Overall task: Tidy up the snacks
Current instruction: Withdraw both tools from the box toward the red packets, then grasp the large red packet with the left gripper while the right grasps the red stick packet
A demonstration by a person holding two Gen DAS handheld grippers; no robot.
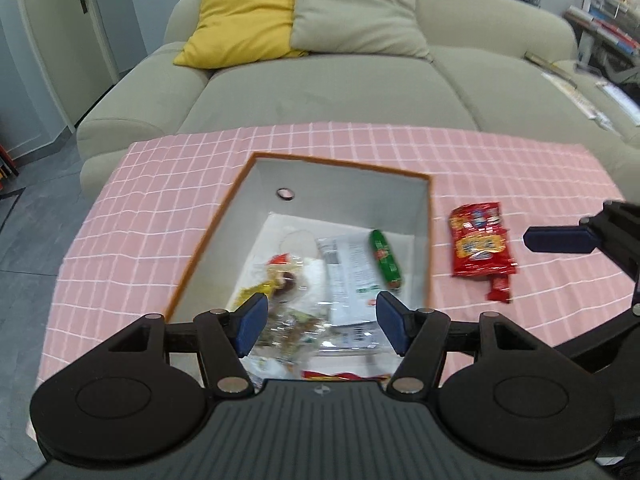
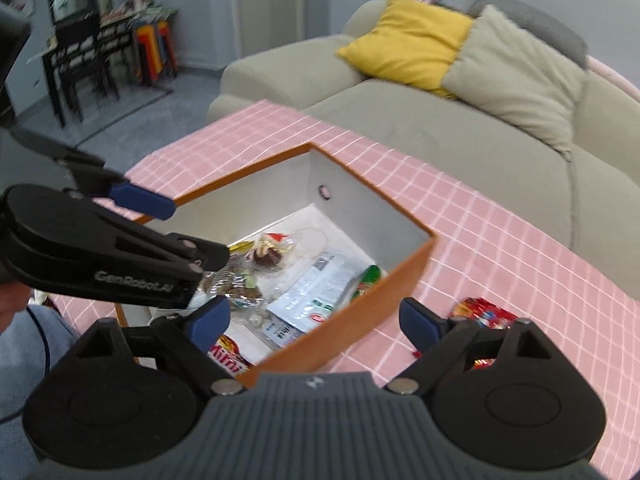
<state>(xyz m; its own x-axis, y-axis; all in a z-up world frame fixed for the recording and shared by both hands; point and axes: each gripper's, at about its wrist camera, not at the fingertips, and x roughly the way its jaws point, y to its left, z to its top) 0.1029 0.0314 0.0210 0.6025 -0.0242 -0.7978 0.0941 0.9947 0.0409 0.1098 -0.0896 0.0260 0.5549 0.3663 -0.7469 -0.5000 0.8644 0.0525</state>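
**Both tools released above the snack box, one red packet left outside**

The left tool [image 1: 318, 322] hangs over the near end of the open rectangular box with orange outer walls and pale grey inner walls [image 1: 224, 216], its blue-padded jaws spread apart with nothing between them. The right tool [image 2: 316, 322] is also spread wide and empty; it sits over the near corner of the same box [image 2: 372, 300], one pad above the inside and the other above the cloth outside.

Inside the box lies a loose heap of snacks: a green sausage-shaped stick with a red label [image 1: 385, 261] against the right-hand wall, a flat white sachet with printed text [image 1: 350, 270] beside it, a clear wrapper holding brown sweets [image 1: 286, 280] nearer the left, and a crinkled transparent bag of brown pieces [image 1: 296, 326] just under the left tool's pads. A red-and-yellow packet [image 2: 228, 358] shows at the near edge of the box floor in the right wrist view.

One glossy red snack packet [image 1: 480, 246] is outside the box, flat on the pink cloth with a white grid [image 1: 160, 200] that covers the surface, just beside the box's right wall. Beyond the surface stands a beige sofa [image 1: 320, 92] with a yellow cushion [image 1: 244, 20] and a pale cushion [image 1: 356, 10].
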